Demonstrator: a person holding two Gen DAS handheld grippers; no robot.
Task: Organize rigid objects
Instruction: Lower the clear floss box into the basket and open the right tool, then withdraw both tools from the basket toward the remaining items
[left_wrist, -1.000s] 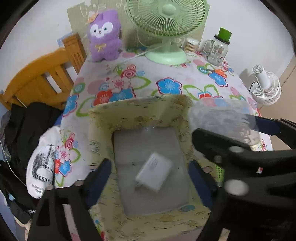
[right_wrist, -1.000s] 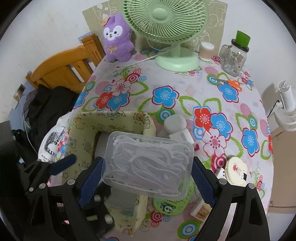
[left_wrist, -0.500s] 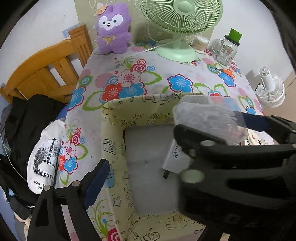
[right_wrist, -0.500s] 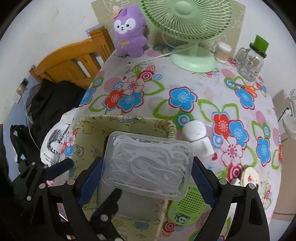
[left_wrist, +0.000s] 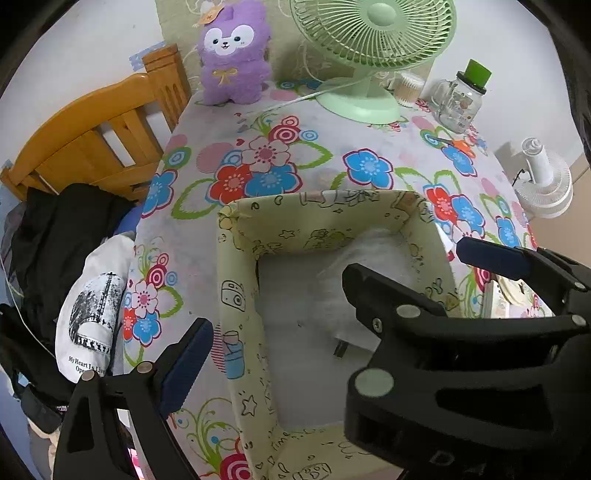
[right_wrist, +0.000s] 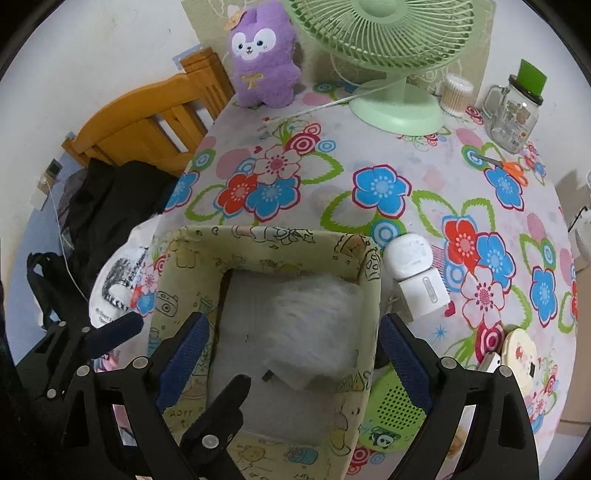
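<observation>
Box of clear plastic (right_wrist: 314, 321), blurred, sits inside the yellow fabric bin (right_wrist: 258, 240) over a white plug adapter (right_wrist: 291, 376), apart from both pads of the right gripper (right_wrist: 291, 360), whose jaws stand open straddling the bin. Left gripper (left_wrist: 321, 295) has just been opening, jaws wide and empty, one finger (left_wrist: 184, 362) outside the bin's left wall. Bin rests on a flowered tablecloth (right_wrist: 369, 155), white gadget (right_wrist: 413, 273) just beside it, green fan (right_wrist: 391, 55) and purple plush (right_wrist: 264, 55) at the far edge.

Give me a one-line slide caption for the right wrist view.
Open right gripper above the patterned fabric bin, where a blurred clear plastic box lies inside on the floral tablecloth.
</observation>
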